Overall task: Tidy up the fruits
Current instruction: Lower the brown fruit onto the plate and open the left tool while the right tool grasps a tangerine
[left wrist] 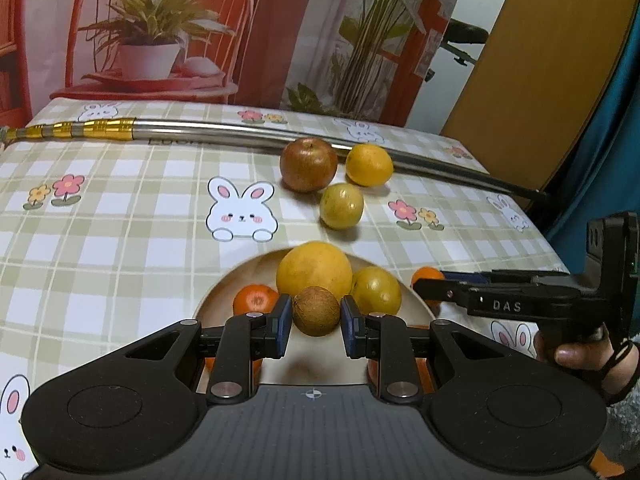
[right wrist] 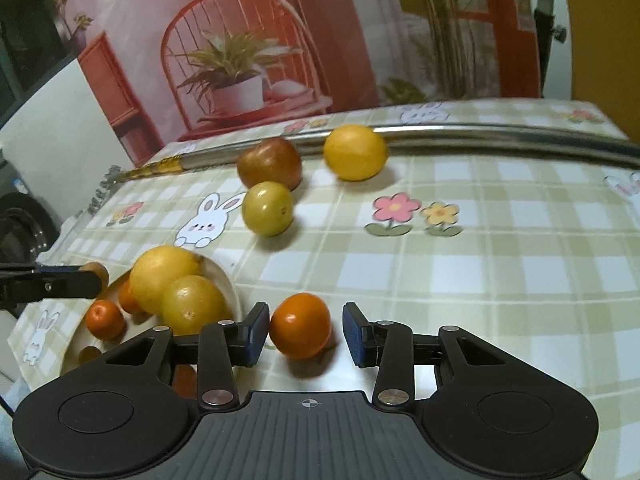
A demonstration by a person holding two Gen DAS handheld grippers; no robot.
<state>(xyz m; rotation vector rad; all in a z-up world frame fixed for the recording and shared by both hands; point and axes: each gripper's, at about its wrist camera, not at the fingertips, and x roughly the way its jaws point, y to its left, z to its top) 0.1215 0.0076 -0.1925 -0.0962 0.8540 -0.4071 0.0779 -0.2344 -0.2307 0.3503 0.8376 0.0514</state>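
A: Left to right, then. Your left gripper (left wrist: pixel 316 326) sits over the plate (left wrist: pixel 224 292), fingers closed on a small brown fruit (left wrist: pixel 316 311); both blue pads touch its sides.

B: What's on the plate with it?

A: Small tangerine (left wrist: pixel 255 300) at nine o'clock of the brown fruit, a large yellow citrus (left wrist: pixel 314 270) at twelve, a smaller yellow one (left wrist: pixel 376 290) at two. More orange shows under the fingers, partly hidden.

B: And your right gripper (right wrist: pixel 305 334)?

A: Just off the plate's right edge, fingers around an orange tangerine (right wrist: pixel 300 326) on the tablecloth (right wrist: pixel 500 260). The left pad looks to be touching; on the right I see a gap. You're nearly closed, but I cannot tell whether you have a firm hold.

B: Progress?

A: I'd judge it past halfway. Several fruits are on the plate, and two more are between the fingers. Three remain loose at twelve o'clock from the plate: a red apple (left wrist: pixel 308 165), a yellow-green fruit (left wrist: pixel 341 206) in front of it, an orange-yellow one (left wrist: pixel 369 165) resting by the metal rod (left wrist: pixel 240 133).

B: Any writing?

A: "DAS" in pale letters on the side of your right gripper, seen from the left wrist. The rod carries dark lettering, too cut off to read.
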